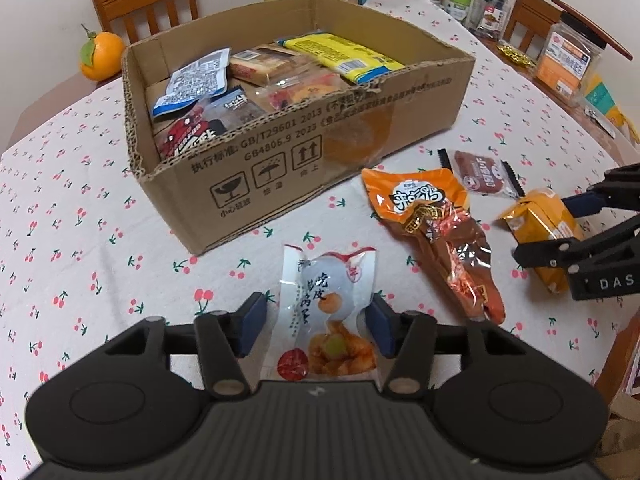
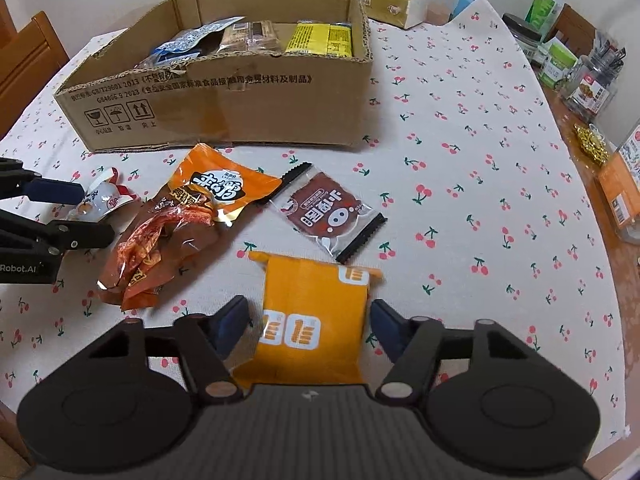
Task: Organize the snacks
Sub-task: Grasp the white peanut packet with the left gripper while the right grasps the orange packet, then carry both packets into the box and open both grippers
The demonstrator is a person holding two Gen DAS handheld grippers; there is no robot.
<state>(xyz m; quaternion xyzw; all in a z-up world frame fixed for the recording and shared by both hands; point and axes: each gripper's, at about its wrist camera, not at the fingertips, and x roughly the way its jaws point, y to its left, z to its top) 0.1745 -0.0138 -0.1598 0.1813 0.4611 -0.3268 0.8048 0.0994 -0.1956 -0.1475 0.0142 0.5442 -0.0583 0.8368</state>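
Status: partly complete. The cardboard box (image 1: pixel 256 176), at upper centre of both views, already contains several packets, among them a yellow packet (image 1: pixel 344 56) at its far right and a blue-and-white sachet (image 1: pixel 196 80) at its left. Four snacks remain on the cherry-print tablecloth (image 1: pixel 80 240) in front of the box.

Left gripper (image 1: pixel 316 324): lower centre of the left wrist view. Its blue pads sit against both edges of a clear egg-snack pouch (image 1: pixel 326 304); the jaws appear to pinch the pouch, which lies flat on the cloth.

Right gripper (image 2: pixel 310 324): lower centre of the right wrist view. Its jaws straddle an orange-yellow wrapped packet (image 2: pixel 316 312). The right pad sits at the packet edge; a narrow gap shows at the left pad, so the jaws are judged not yet pressing.

Not yet handled: a large orange chicken-leg packet (image 2: pixel 188 216), centre left of the right wrist view, and a small dark-red sachet (image 2: pixel 326 212) just to its right.

Remaining work, as judged: lift both addressed packets into the box, then transfer the other two.
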